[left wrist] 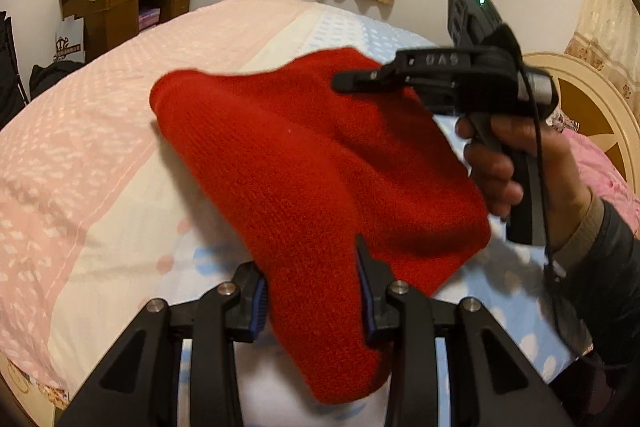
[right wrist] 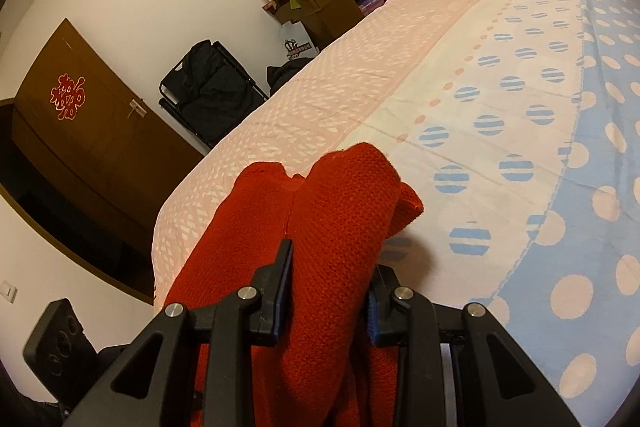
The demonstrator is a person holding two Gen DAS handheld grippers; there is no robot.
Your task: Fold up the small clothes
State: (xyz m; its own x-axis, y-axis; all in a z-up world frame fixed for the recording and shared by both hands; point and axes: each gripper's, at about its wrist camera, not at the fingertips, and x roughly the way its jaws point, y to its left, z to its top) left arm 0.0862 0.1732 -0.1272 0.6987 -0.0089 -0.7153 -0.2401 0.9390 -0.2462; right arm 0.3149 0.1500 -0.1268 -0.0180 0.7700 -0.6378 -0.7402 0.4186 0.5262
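Observation:
A red knitted garment (left wrist: pixel 304 163) hangs lifted above the bed, held between both grippers. My left gripper (left wrist: pixel 312 291) is shut on its near edge, the cloth bunched between the blue-padded fingers. My right gripper (left wrist: pixel 352 81) shows in the left wrist view at the upper right, held by a hand, its fingers pinching the garment's far edge. In the right wrist view the right gripper (right wrist: pixel 330 287) is shut on the red garment (right wrist: pixel 320 211), which drapes forward over the bed edge.
The bed (left wrist: pixel 100 155) has a pink dotted cover and a blue and white spotted sheet (right wrist: pixel 560 155). A brown desk (left wrist: pixel 128 7) with clutter stands by the far wall. A black folding chair (right wrist: pixel 208 87) and a brown door (right wrist: pixel 80 131) are beyond the bed. A round headboard (left wrist: pixel 592 107) is at right.

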